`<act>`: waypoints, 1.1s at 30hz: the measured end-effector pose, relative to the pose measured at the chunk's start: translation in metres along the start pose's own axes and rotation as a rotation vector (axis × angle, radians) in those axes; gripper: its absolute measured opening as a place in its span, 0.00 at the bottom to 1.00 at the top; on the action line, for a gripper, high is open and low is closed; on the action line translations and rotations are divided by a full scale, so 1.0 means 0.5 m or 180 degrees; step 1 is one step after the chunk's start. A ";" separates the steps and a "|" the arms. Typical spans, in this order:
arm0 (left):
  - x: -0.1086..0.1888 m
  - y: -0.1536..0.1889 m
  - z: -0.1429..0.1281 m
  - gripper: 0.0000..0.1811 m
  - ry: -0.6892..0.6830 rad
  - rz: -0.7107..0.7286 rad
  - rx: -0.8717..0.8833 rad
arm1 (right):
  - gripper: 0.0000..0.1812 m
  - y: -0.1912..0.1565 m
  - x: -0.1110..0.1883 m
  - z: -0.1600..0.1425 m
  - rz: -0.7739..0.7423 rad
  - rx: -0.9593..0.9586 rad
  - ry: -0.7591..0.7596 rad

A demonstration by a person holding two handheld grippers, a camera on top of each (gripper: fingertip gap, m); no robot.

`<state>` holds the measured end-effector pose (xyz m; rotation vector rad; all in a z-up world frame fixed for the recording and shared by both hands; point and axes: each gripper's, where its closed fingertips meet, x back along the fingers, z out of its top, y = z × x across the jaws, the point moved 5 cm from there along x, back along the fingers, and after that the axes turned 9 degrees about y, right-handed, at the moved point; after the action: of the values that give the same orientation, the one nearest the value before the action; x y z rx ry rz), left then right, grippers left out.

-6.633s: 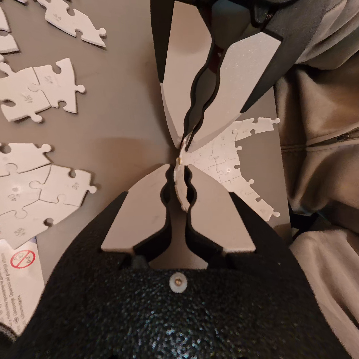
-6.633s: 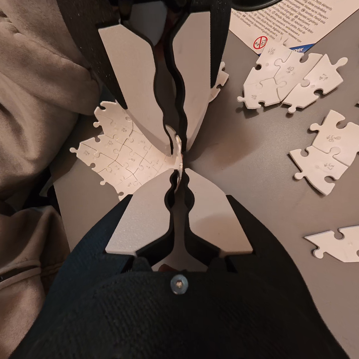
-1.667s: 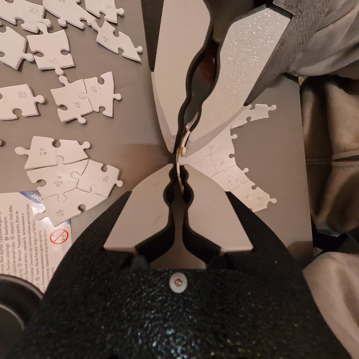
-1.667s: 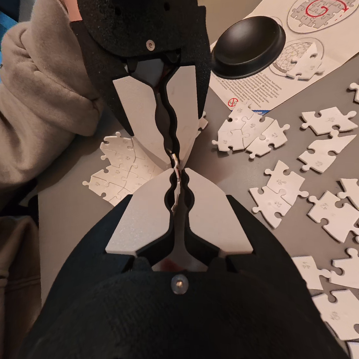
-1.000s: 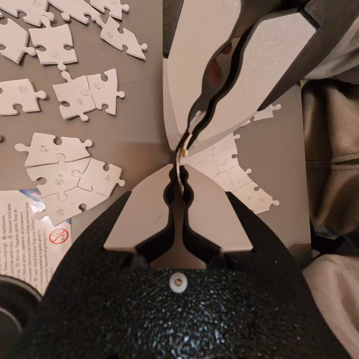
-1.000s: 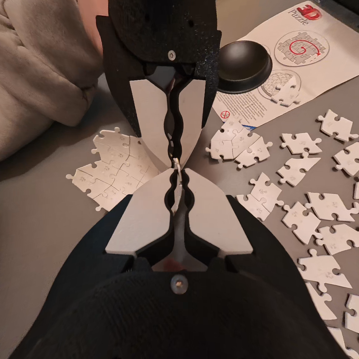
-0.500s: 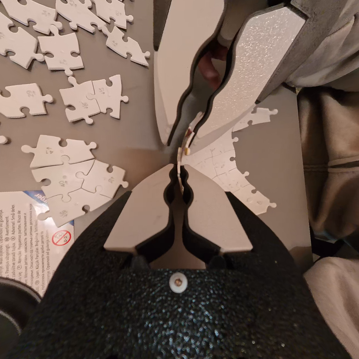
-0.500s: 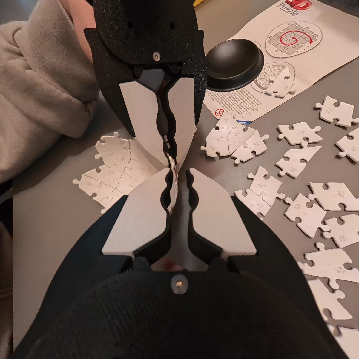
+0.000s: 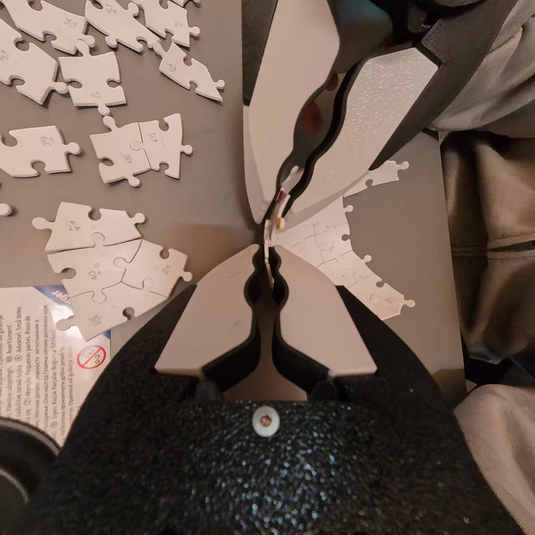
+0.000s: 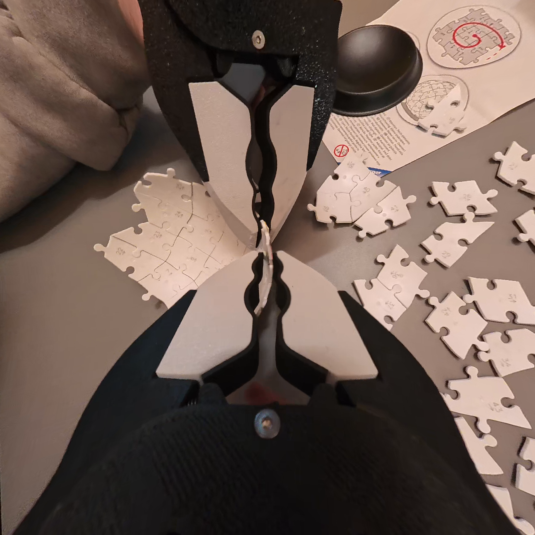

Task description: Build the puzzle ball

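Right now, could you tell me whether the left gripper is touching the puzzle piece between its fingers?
Touching. The left wrist view shows the left gripper closed on the edge-on puzzle piece, pinched from both sides with no gap.

Left gripper clamped shut, thin piece pinched edge-on between its tips. Right gripper likewise clamped on piece. Tips of both are set nose to nose, nearly touching.

Left tongs pinch a puzzle piece edge-on.
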<state>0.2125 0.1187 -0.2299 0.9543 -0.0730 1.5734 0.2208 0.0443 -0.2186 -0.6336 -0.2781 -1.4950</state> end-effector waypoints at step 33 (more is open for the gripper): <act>0.003 -0.019 0.005 0.01 0.0219 0.0000 0.0071 | 0.12 0.014 0.022 0.015 -0.0046 -0.0001 0.0231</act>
<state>0.2218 0.1212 -0.2317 0.9167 -0.0071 1.6086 0.2303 0.0391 -0.2080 -0.5773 -0.2269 -1.5285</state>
